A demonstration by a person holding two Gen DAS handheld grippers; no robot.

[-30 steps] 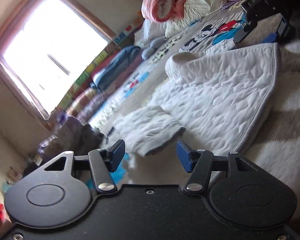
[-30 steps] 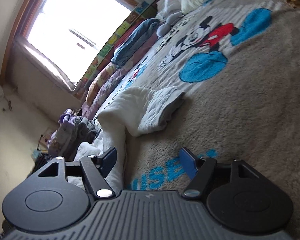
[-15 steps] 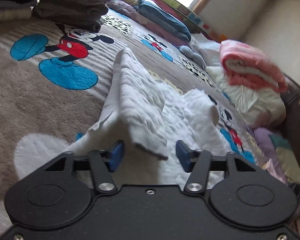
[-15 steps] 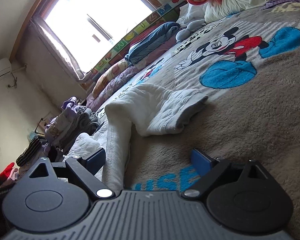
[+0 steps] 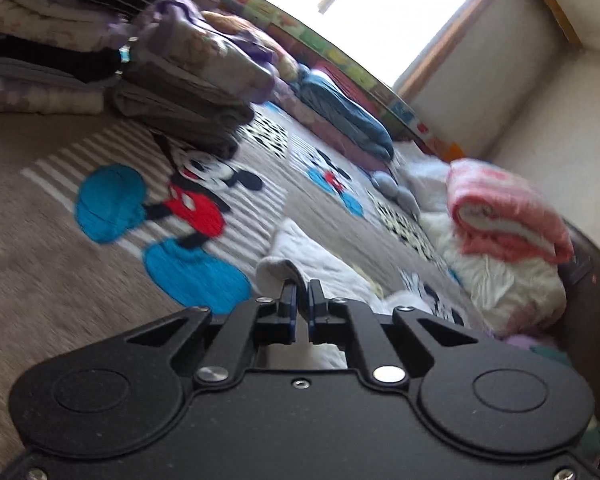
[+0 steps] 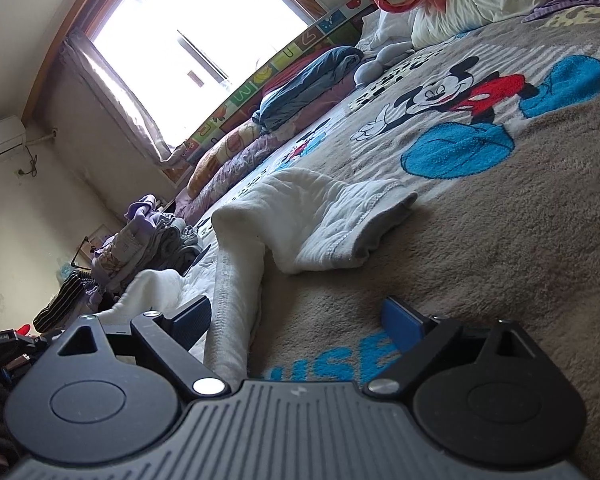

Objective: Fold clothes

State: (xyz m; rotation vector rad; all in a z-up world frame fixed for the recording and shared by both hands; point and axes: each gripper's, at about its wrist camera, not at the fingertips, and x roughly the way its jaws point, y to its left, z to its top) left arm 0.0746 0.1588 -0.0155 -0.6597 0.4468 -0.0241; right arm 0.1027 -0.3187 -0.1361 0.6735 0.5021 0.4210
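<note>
Left gripper [image 5: 302,294]: closed, pinching an edge of the white quilted garment [image 5: 320,264], which trails ahead over the bed blanket [image 5: 40,248]. Right gripper [image 6: 296,322]: open wide, low over the blanket; a garment fold [image 6: 236,280] lies between its fingers, nearer the left one. Folded clothes stack [image 5: 180,92]: beyond, at the far left.

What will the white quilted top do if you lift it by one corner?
The white quilted cotton garment will probably flop and dangle: it already lies in soft folds on the brown fleece blanket. It looks light, and unlikely to slip, as the left gripper pinches its edge.
</note>
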